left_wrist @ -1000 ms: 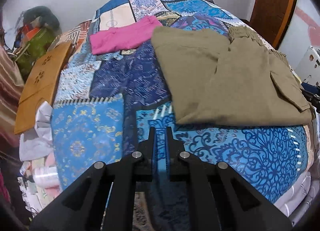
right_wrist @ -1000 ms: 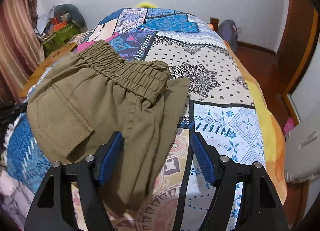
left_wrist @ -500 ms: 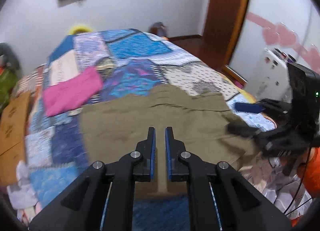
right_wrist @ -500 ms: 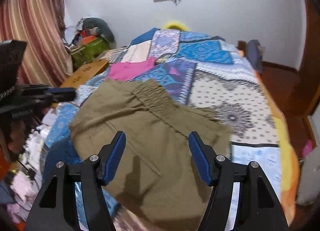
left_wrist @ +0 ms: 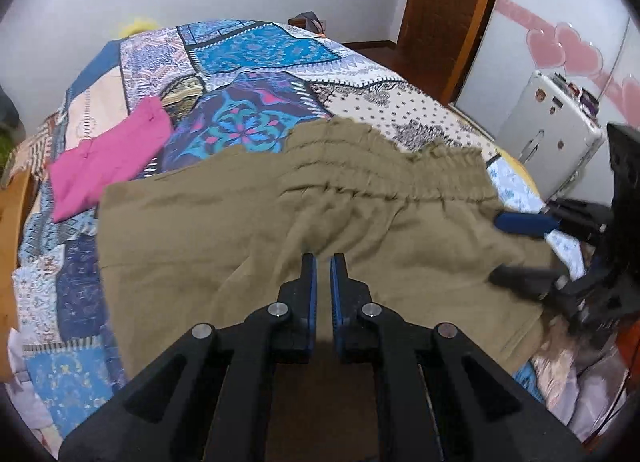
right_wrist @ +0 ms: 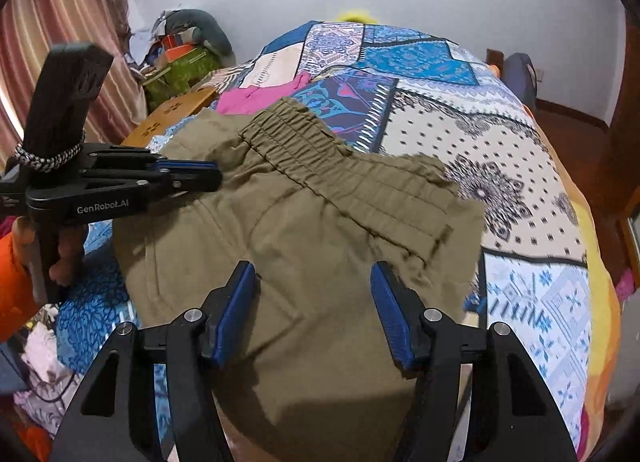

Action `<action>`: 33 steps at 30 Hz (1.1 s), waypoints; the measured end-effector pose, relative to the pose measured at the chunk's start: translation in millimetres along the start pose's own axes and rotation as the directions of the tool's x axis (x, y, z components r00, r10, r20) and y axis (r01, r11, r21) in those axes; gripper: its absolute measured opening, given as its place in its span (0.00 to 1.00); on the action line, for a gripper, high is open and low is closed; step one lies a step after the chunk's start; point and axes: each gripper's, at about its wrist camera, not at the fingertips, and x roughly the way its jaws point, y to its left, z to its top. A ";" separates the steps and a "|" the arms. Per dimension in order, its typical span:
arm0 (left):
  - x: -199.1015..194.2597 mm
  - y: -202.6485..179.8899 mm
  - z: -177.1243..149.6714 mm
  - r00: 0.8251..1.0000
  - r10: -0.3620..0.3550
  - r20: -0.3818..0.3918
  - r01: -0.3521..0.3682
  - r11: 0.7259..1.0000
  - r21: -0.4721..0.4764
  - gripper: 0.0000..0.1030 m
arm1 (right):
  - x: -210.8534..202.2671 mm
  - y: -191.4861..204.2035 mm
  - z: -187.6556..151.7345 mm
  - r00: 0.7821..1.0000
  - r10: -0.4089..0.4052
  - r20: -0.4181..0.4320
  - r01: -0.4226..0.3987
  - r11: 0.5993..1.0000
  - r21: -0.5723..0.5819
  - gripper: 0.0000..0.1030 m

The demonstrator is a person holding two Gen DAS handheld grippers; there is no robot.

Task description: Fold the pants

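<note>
Olive-green pants [left_wrist: 248, 230] lie folded on the patchwork bedspread [left_wrist: 256, 46], elastic waistband [left_wrist: 384, 166] toward the far right. In the right wrist view the pants [right_wrist: 320, 246] fill the middle. My left gripper [left_wrist: 323, 262] hovers over the middle of the pants with its jaws nearly closed and nothing between them; it also shows at the left of the right wrist view [right_wrist: 212, 178]. My right gripper [right_wrist: 314, 278] is open and empty above the near part of the pants; it shows in the left wrist view [left_wrist: 508, 246] at the pants' right edge.
A folded pink garment [left_wrist: 108, 158] lies on the bed left of the pants. A wooden board [right_wrist: 176, 114] and a pile of clutter [right_wrist: 184, 54] stand by the curtain. A white appliance [left_wrist: 548, 130] and wooden door [left_wrist: 452, 10] are to the right.
Both grippers have risen and swung over the pants. The left one went from the bed's near edge to above the pants' middle. The right one pulled back, still open.
</note>
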 end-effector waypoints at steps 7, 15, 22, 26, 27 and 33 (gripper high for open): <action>-18.0 10.7 -31.1 0.996 0.090 -0.012 -0.090 0.995 0.034 0.09 | -21.2 -13.6 -18.9 0.999 -0.052 0.000 0.052 0.998 0.046 0.53; -41.0 18.7 -58.8 0.995 0.097 -0.020 -0.097 0.995 0.033 0.09 | -39.1 -41.6 -42.7 0.994 -0.107 -0.032 0.110 0.982 0.152 0.54; -59.8 36.0 -64.2 0.980 0.197 -0.018 -0.197 0.980 -0.007 0.13 | -54.4 -38.2 -37.4 0.988 -0.153 -0.029 0.155 0.979 0.130 0.56; -67.2 62.4 -56.5 0.982 0.189 -0.006 -0.189 0.977 -0.101 0.28 | -57.9 -38.6 -29.2 0.989 -0.145 -0.011 0.145 0.976 0.160 0.65; -66.9 65.9 -54.2 0.982 0.189 -0.002 -0.188 0.975 -0.115 0.35 | -57.8 -40.1 -27.9 0.991 -0.137 -0.006 0.136 0.975 0.178 0.67; -48.1 77.4 -38.1 0.994 0.110 0.009 -0.107 0.977 -0.182 0.66 | -38.1 -50.6 -21.4 0.996 -0.083 -0.017 0.084 0.960 0.267 0.68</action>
